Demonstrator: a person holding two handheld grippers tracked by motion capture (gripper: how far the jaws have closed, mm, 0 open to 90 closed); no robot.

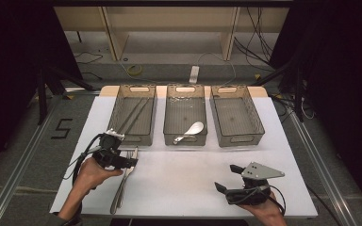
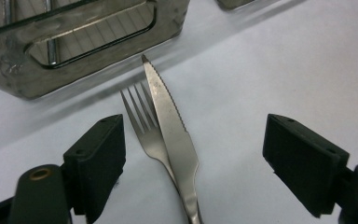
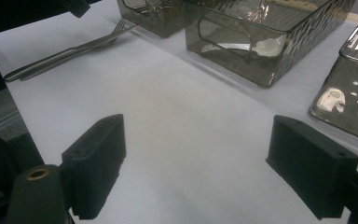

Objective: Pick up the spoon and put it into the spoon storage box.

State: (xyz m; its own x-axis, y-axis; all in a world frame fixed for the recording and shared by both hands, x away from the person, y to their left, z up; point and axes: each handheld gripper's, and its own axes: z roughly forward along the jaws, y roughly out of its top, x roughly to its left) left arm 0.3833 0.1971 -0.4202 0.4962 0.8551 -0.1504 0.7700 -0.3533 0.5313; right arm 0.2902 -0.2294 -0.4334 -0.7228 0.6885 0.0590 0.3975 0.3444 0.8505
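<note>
My left gripper [image 2: 193, 154] hangs right over the knife [image 2: 172, 126] and fork [image 2: 144, 126], jaws spread wide, nothing between them. The two pieces lie crossed on the white table [image 1: 184, 174], the knife on top of the fork, tips pointing at the left bin [image 1: 133, 115]. That bin has long thin sticks in it, chopsticks by the look; the middle bin [image 1: 185, 115] holds a white spoon [image 1: 191, 132], and the right bin [image 1: 235, 115] looks bare.

So I judge this to be the sorting job, and I'm at the reach-and-pick step: cutlery not yet gripped. The catch is the overlap. If I close here I'd likely pinch both at once. The next move calls for lowering onto the knife alone, jaws set across its blade or handle, closing gently, then lifting clear of the fork.

My right gripper [image 1: 231, 181] waits near the table's right front, jaws wide apart too, holding nothing, bare table under it. From there I see the cutlery [image 3: 70, 51] well off to the far side.
</note>
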